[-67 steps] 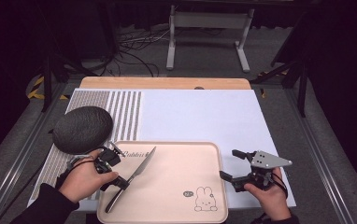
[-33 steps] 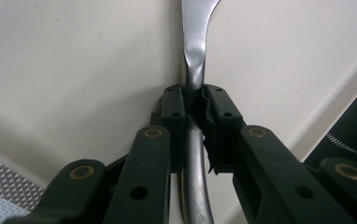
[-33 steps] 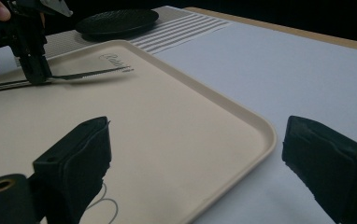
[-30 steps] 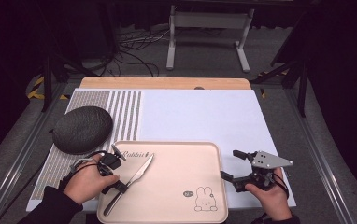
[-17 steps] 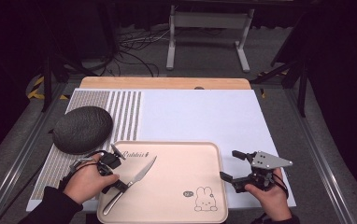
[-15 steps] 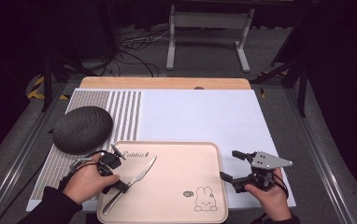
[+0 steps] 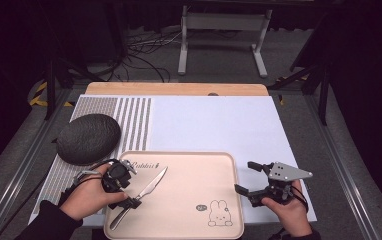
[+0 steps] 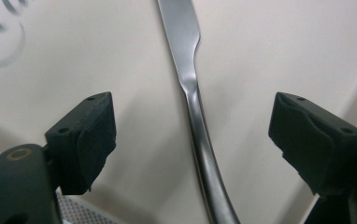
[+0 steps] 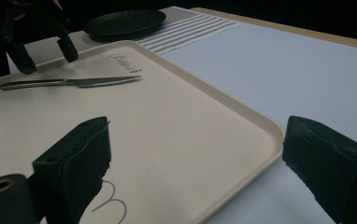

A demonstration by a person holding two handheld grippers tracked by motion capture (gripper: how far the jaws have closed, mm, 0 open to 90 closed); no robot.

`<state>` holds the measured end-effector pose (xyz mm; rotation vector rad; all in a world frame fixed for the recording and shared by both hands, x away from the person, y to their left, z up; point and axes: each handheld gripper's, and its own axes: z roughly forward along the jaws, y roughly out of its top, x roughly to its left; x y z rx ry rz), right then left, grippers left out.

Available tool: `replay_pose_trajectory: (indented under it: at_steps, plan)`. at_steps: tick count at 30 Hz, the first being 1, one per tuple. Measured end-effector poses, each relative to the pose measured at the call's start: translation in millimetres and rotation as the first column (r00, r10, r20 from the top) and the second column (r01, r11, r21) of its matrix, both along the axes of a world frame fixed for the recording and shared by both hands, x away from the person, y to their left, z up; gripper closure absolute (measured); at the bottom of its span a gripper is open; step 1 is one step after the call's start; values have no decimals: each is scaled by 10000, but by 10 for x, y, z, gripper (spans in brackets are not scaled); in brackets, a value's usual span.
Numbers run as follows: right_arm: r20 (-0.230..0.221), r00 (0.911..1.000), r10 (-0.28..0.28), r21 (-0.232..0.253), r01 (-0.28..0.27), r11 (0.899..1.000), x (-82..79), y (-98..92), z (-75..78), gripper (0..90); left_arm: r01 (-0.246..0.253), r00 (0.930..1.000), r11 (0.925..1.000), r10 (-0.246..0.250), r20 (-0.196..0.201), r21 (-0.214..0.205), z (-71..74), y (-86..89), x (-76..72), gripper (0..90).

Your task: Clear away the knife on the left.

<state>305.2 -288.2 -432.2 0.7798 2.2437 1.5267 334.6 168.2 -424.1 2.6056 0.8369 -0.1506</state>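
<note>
Knife (image 7: 144, 192): lies flat, lower left of tray (image 7: 189, 165). My left gripper (image 7: 124, 186) fingers have just spread, clear of the handle; lift straight up. Right gripper (image 7: 246, 178) fingers spread, empty.

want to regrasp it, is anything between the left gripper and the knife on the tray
Nothing visible. The left gripper has just been opening; its jaws straddle the knife without touching it, and the knife lies flat on the tray.
</note>
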Motion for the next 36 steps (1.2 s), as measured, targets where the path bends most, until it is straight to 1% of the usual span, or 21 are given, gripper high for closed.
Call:
replay_pose_trajectory:
  at_steps: [2,3,4,5,6,7,8,9,10,11,13,14,16,18,23,25,28,33,34,35,36]
  plan:
    - [-14,10000,3,-30,-4,10000,2,3,-2,86,383,9972,9991,-369,655,-205,42,-1,-17,153]
    - [-13,10000,2,-44,-2,10000,2,5,-2,86,751,9920,9968,-719,1036,-275,57,-6,-25,170]
    - [-14,10000,0,-45,0,10000,2,8,-2,86,1118,9852,9935,-1080,1328,-212,68,-15,-30,225]
    - [-14,10000,21,-21,-21,10000,2,10,-2,86,1339,9799,9908,-1295,1517,-185,75,-23,-39,252]
    - [-6,10000,36,-25,-36,10000,1,11,-1,86,1655,9694,9861,-1593,1866,-177,84,-33,-46,291]
    - [-1,10000,50,-27,-50,10000,0,11,0,86,1959,9611,9804,-1880,2025,-195,95,-48,-60,374]
    - [4,10000,52,-22,-52,10000,-1,11,1,86,2093,9584,9773,-1985,2052,-321,100,-61,-70,499]
    - [19,10000,51,-27,-51,10000,0,9,1,86,2259,9517,9735,-2125,2218,-367,104,-74,-78,579]
    - [19,10000,59,-26,-59,10000,0,8,0,86,2478,9426,9681,-2320,2402,-372,108,-94,-87,670]
    - [9,10000,52,-27,-52,10000,1,7,-1,86,2551,9388,9661,-2377,2493,-396,103,-106,-88,763]
    - [1,10000,66,-34,-66,10000,2,7,-2,86,2827,9252,9587,-2637,2730,-323,88,-143,-88,845]
    - [2,10000,89,-50,-89,9999,2,8,-3,86,2869,9257,9571,-2663,2687,-400,76,-160,-80,885]
    - [6,9999,106,-59,-106,9999,2,10,-4,86,2958,9238,9541,-2732,2681,-470,63,-175,-69,900]
    - [13,9999,132,-64,-132,9999,-2,9,-3,86,3244,9177,9444,-3005,2600,-536,15,-232,-60,900]
    - [9,9999,131,-61,-131,9999,-1,7,-4,86,3430,9196,9378,-3238,2226,-530,-70,-302,-58,900]
    - [2,9999,149,-78,-149,9999,-1,8,-7,86,3413,9233,9384,-3240,2063,-535,-122,-321,-43,900]
    - [-14,9999,161,-80,-161,9998,-2,8,-9,86,3395,9249,9397,-3254,1966,-418,-165,-328,-22,900]
    - [-22,9999,168,-104,-168,9998,1,9,-13,87,3366,9263,9413,-3264,1883,-244,-191,-332,1,900]
    - [-19,9999,168,-105,-168,9998,2,9,-13,87,3415,9243,9397,-3324,1875,-175,-195,-335,6,900]
    - [-20,9998,174,-108,-174,9998,1,9,-12,87,3337,9283,9426,-3258,1792,-149,-199,-335,-1,900]
    - [-17,9999,168,-105,-168,9998,0,7,-11,87,3378,9264,9412,-3307,1800,-95,-203,-334,3,900]
